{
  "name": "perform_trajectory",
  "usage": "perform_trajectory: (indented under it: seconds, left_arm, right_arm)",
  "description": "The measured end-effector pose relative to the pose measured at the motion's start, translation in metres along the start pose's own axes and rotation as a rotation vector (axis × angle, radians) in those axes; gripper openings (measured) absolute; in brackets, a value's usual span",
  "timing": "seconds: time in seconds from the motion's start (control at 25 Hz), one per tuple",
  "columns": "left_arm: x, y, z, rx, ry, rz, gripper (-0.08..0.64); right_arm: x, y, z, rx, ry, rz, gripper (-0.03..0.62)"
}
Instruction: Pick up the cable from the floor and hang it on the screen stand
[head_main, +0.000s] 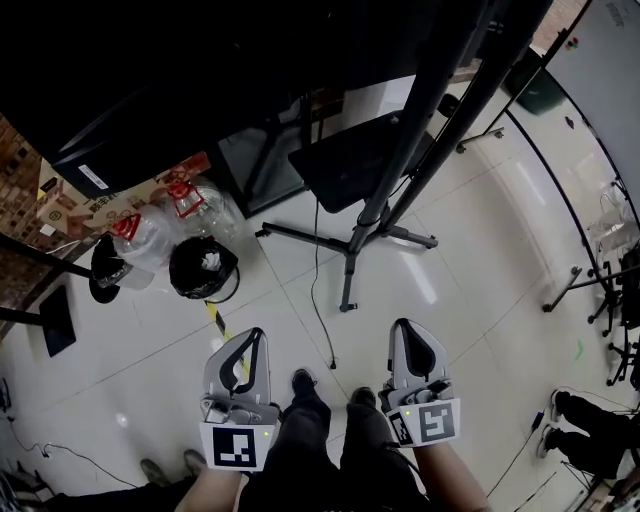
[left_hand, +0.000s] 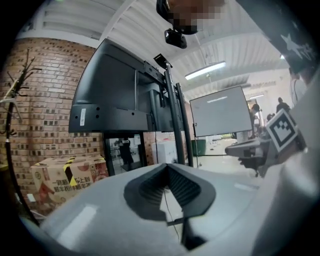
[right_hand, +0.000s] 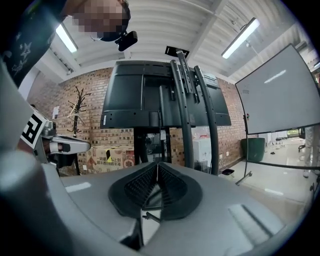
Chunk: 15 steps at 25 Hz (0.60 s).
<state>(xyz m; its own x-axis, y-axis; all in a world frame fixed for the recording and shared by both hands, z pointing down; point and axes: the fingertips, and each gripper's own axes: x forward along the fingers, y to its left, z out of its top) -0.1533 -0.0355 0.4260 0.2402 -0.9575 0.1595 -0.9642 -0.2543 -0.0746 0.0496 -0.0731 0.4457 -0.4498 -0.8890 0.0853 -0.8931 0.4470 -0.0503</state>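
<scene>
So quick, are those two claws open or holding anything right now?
Left gripper: closed, holding nothing.
Right gripper: closed, holding nothing.

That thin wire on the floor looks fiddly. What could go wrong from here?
1. The cable is thin and lies flat on the shiny floor. The left gripper and right gripper are both shut, so they must open first and may still slip off it.
2. It runs close beside a stand leg, which a reaching gripper could knock.
3. Its near end lies just ahead of the person's shoes, so a step could tread on it.
</scene>
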Motion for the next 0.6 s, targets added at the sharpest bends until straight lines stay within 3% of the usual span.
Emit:
perform_trajectory:
  seconds: [0.28, 0.44, 0.6]
  left_arm:
    - [0.007, 0.003, -0.091, -0.015, 0.074, 0.097, 0.005]
    - [0.022, 0.014, -0.144, -0.026, 0.063, 0.171, 0.005]
    - [0.031, 0.025, -0.218, 0.032, 0.122, 0.193, 0.005]
  right_arm:
    - [0.033, -0.012, -0.091, -0.015, 0.045, 0.102, 0.009]
    - [0.054, -0.017, -0.158, -0.058, 0.074, 0.164, 0.010]
    - [0.072, -0.020, -0.233, -0.045, 0.106, 0.204, 0.011]
